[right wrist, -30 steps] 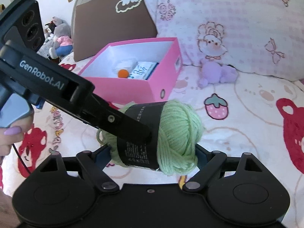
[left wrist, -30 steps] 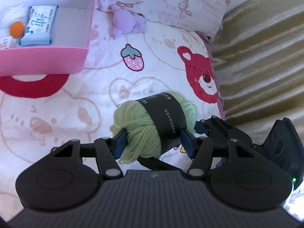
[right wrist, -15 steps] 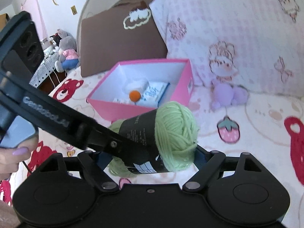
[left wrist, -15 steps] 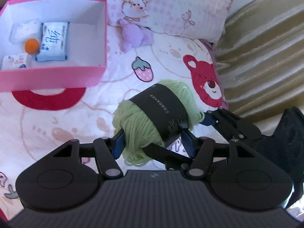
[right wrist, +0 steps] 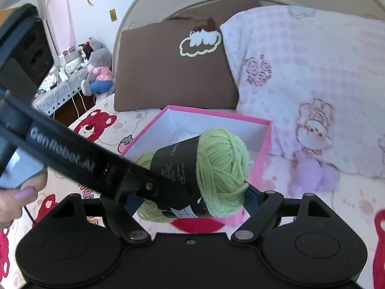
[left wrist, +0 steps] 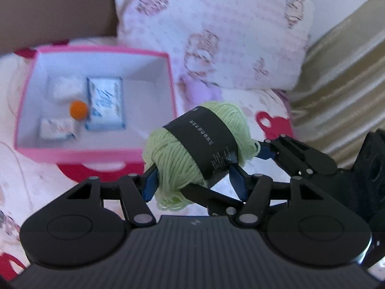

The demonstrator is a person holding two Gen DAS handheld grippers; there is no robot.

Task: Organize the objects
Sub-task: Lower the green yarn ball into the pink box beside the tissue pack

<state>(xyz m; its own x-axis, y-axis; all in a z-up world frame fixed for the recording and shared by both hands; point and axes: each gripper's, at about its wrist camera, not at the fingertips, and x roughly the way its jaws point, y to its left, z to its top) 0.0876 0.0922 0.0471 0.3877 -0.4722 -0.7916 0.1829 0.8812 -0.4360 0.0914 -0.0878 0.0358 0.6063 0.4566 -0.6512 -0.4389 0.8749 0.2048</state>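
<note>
A light green yarn ball [left wrist: 182,154] with a black paper band is held in the air by both grippers at once. My left gripper [left wrist: 192,180] is shut on it, and my right gripper [right wrist: 190,200] is shut on it from the other side [right wrist: 221,168]. The pink box [left wrist: 31,96] with a white inside sits on the bed just beyond and left of the yarn. It holds tissue packs [left wrist: 105,103] and a small orange ball [left wrist: 78,109]. In the right wrist view the yarn hides most of the box's inside [right wrist: 262,154].
A pink-patterned pillow [left wrist: 216,36] and a brown pillow [right wrist: 175,72] lie behind the box. A small purple plush [right wrist: 312,173] sits at the pillow's foot. A beige curtain or cover [left wrist: 341,77] is at the right. A bedside table with plush toys [right wrist: 96,72] stands far left.
Both grippers have lifted the yarn off the bedsheet and carried it toward the pink box, which now fills more of both views.
</note>
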